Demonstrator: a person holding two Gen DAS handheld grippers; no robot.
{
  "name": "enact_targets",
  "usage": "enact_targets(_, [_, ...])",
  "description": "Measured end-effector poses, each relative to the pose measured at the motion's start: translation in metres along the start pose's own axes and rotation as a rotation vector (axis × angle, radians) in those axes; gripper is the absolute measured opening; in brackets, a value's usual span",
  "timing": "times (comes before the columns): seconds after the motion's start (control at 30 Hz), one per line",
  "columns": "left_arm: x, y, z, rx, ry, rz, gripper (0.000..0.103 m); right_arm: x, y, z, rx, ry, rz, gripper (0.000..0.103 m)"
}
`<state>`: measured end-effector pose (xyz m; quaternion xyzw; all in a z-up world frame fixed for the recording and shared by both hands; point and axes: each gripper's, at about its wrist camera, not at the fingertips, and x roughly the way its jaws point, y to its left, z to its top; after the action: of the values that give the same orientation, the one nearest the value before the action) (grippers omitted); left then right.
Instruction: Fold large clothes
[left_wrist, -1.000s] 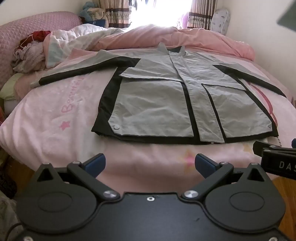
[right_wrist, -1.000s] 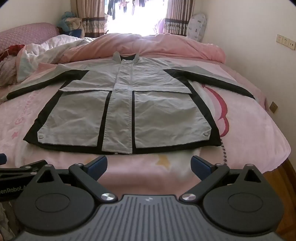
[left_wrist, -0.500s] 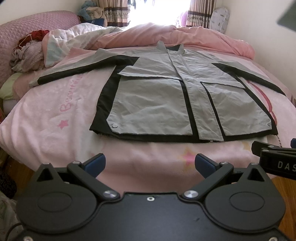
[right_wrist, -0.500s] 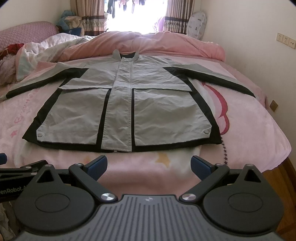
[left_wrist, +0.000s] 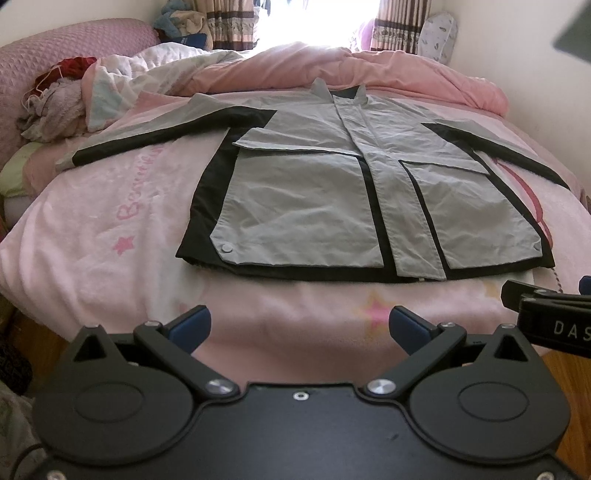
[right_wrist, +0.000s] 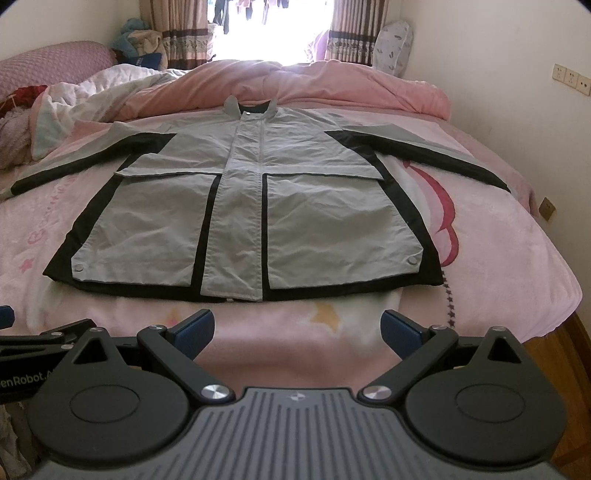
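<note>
You've got a wide bed w/ a pale pink fleece blanket (right_wrist: 498, 258) printed w/ stars. A grey-and-black zip-front jacket (right_wrist: 243, 206) lies flat at bed centre, sleeves spread twd both side edges, hem near the foot edge. A rumpled pink quilt (right_wrist: 332, 83) is bunched along the far edge; a white-pink crumpled duvet (left_wrist: 147, 77) sits at the far left corner.
</note>
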<state>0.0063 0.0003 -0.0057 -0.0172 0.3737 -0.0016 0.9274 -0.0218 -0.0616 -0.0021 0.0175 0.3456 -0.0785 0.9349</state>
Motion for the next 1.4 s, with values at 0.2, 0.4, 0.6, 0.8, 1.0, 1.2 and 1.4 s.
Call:
enact_targets(0.2, [0.002,-0.001,0.001,0.006,0.000,-0.005,0.103,0.003,-0.002,0.001,0.009,0.006,-0.007,0.103])
enact_targets(0.4, [0.005,-0.001,0.003,0.010,0.008,-0.006,0.103,0.005,-0.003,0.002,0.012,0.010,-0.006,0.103])
enact_targets(0.6, [0.009,0.000,0.005,0.005,0.022,-0.006,0.103,0.009,-0.003,0.005,0.009,0.023,-0.005,0.103])
enact_targets(0.8, [0.012,-0.001,0.008,0.008,0.029,-0.007,0.103,0.013,-0.001,0.008,0.008,0.033,-0.005,0.103])
enact_targets(1.0, [0.014,-0.001,0.010,0.007,0.033,-0.005,0.103,0.014,-0.001,0.009,0.007,0.035,-0.004,0.103])
enact_targets(1.2, [0.016,0.000,0.011,0.006,0.036,-0.008,0.103,0.015,-0.001,0.009,0.008,0.034,-0.005,0.103])
enact_targets(1.4, [0.021,0.001,0.015,0.002,0.044,-0.017,0.103,0.020,0.001,0.012,-0.002,0.046,-0.003,0.103])
